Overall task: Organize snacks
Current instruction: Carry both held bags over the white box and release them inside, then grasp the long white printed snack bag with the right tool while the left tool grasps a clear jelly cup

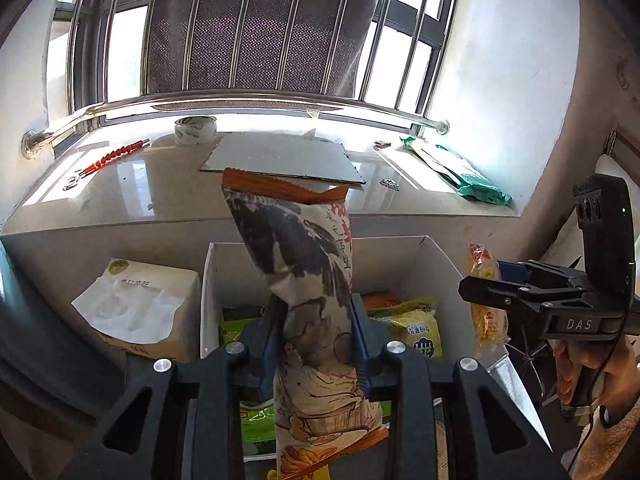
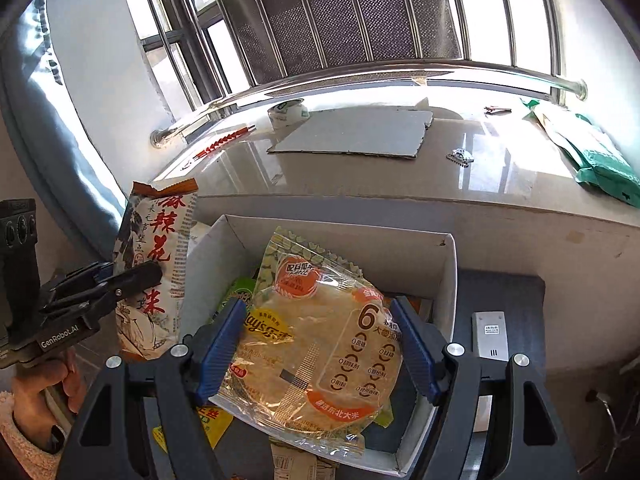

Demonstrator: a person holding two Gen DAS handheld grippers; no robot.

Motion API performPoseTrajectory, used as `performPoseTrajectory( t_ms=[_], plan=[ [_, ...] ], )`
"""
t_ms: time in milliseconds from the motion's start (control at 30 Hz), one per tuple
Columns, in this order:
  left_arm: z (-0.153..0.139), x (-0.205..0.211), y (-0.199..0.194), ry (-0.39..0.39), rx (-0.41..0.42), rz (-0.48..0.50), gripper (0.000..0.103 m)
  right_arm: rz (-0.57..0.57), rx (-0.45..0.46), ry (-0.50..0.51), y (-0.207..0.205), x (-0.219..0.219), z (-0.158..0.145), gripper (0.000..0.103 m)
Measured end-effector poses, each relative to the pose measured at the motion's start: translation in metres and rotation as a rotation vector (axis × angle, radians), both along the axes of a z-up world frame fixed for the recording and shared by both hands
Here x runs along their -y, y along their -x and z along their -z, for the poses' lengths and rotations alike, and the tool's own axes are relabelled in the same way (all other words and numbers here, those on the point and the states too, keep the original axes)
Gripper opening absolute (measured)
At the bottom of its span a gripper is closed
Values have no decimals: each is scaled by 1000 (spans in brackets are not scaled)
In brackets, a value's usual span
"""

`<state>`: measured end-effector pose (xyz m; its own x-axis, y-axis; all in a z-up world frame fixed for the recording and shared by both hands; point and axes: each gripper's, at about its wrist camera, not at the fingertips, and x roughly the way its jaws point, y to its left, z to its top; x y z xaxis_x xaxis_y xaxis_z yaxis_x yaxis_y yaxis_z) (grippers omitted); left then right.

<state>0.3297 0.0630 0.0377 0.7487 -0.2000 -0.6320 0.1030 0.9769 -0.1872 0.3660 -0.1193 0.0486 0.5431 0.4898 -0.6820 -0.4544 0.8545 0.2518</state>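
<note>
Peanut bag (image 1: 308,280) sits upright in the left tool (image 1: 316,344), blue pads (image 1: 269,340) pinched narrow on its middle, held over the white box (image 1: 208,280). Rice cracker pack (image 2: 316,340) is clamped flat in the right tool (image 2: 320,348), jaws wide, pads (image 2: 222,344) pressing both edges, also above the box. More snack packs (image 1: 416,328) lie inside the box. Tissue pack (image 1: 148,304) just left of the box. Windowsill (image 1: 120,196) behind carries cardboard (image 1: 280,156) and a tape roll (image 1: 195,130).
</note>
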Motion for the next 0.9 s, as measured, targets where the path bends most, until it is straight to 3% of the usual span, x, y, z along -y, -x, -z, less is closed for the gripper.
performPoseTrajectory(
  t_ms=[133, 200, 267, 333, 567, 767, 900],
  plan=[
    [11, 4, -16, -41, -37, -21, 38, 20, -21, 6, -13, -3, 5, 79],
    [17, 4, -24, -47, -74, -34, 48, 30, -27, 15, -18, -5, 9, 83],
    [20, 4, -26, -56, -96, -41, 103, 58, -83, 15, -24, -3, 16, 99],
    [18, 7, -21, -92, -73, -41, 103, 58, -113, -8, -26, 1, 20, 103],
    [-1, 3, 12, -121, -18, -44, 103, 68, -62, 5, -7, 17, 9, 103],
    [-31, -9, 90, -132, 104, -95, 103, 44, 64, -70, 52, 42, -21, 103],
    [-29, -14, 159, -42, 169, -127, 103, 32, 124, -117, 108, 65, -23, 103]
  ],
)
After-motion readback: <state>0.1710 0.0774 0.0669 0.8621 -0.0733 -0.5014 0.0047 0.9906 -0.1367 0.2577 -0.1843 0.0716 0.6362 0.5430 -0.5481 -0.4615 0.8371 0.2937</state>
